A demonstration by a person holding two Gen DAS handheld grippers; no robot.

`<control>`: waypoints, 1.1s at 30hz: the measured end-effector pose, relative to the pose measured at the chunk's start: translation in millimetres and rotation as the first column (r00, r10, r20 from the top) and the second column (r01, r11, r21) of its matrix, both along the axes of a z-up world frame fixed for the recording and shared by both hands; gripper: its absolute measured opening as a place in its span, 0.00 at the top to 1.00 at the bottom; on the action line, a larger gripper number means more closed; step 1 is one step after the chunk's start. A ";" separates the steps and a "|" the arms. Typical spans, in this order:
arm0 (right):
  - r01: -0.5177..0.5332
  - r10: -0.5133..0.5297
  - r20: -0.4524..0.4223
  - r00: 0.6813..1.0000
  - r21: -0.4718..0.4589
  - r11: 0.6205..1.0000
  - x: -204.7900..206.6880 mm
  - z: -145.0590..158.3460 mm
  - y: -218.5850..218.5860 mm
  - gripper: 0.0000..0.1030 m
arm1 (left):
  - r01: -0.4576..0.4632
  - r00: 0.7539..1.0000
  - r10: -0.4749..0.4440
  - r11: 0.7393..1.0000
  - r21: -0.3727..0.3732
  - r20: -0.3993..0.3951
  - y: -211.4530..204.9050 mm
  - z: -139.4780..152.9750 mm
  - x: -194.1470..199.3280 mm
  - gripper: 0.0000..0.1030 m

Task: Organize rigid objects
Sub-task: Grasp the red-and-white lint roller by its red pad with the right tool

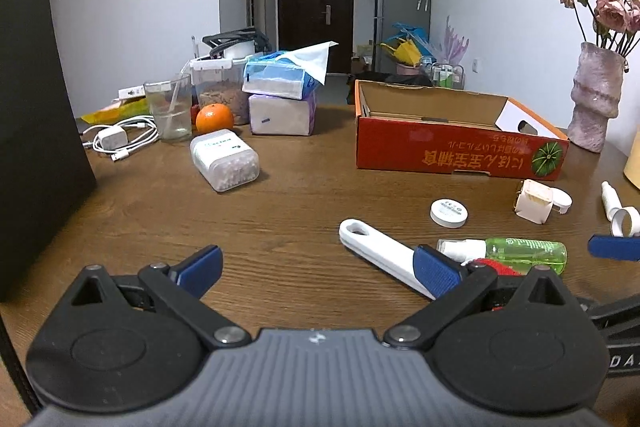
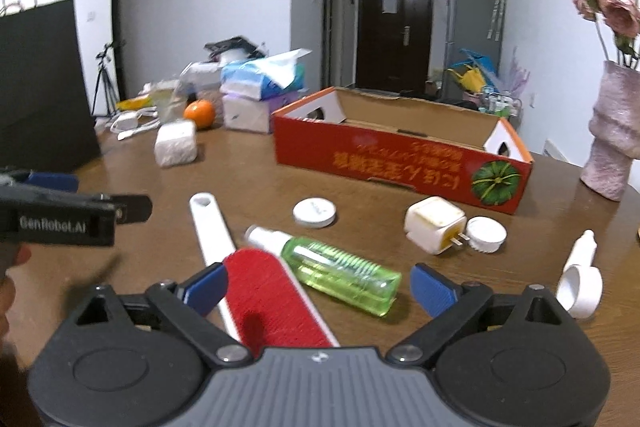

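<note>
An open red cardboard box (image 1: 460,151) (image 2: 400,163) stands on the wooden table. In front of it lie a white-handled lint brush with a red pad (image 2: 276,299) (image 1: 380,251), a green spray bottle (image 2: 340,271) (image 1: 524,251), a round white lid (image 1: 449,213) (image 2: 314,212), a white plug adapter (image 2: 434,225) (image 1: 534,201), a white cap (image 2: 486,230) and a white scoop (image 2: 580,279). My left gripper (image 1: 318,267) is open and empty, left of the brush. My right gripper (image 2: 320,287) is open and empty, its fingers either side of the brush pad and bottle.
A clear box of cotton swabs (image 1: 224,159) lies at mid-left. Behind it are an orange (image 1: 214,118), a glass (image 1: 168,111), tissue packs (image 1: 280,95) and a charger cable (image 1: 120,139). A black bag (image 1: 36,131) stands left; a pink vase (image 1: 594,99) stands right.
</note>
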State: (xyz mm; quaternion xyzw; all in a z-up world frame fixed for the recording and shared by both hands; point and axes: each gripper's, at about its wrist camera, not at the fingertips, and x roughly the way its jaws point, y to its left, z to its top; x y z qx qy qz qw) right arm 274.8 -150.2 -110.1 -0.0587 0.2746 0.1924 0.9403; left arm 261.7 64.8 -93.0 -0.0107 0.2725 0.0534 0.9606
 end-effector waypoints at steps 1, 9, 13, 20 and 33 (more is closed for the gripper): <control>-0.003 0.003 -0.008 1.000 0.000 1.000 0.0 -1.5 1.3 0.07 | -0.001 1.000 0.001 1.000 0.001 -0.005 1.4 -0.9 0.7 0.00; -0.026 0.025 -0.092 0.995 -0.005 1.000 9.1 -18.9 18.0 0.23 | -0.042 0.999 0.042 0.999 -0.015 -0.010 16.0 -3.8 -3.3 0.00; -0.043 0.039 -0.111 0.993 -0.027 0.999 15.0 -25.8 30.8 0.32 | -0.033 0.999 0.033 0.998 -0.046 -0.003 21.8 -1.8 -6.5 0.00; -0.054 0.049 -0.111 0.993 -0.036 0.998 17.0 -31.1 46.2 0.47 | -0.021 1.000 0.020 0.998 -0.065 -0.011 22.7 -1.8 -6.1 0.00; -0.019 0.019 0.008 1.000 0.065 0.998 -4.1 -13.2 36.2 0.47 | -0.014 1.000 0.016 0.993 -0.117 0.016 26.7 4.1 -7.5 0.00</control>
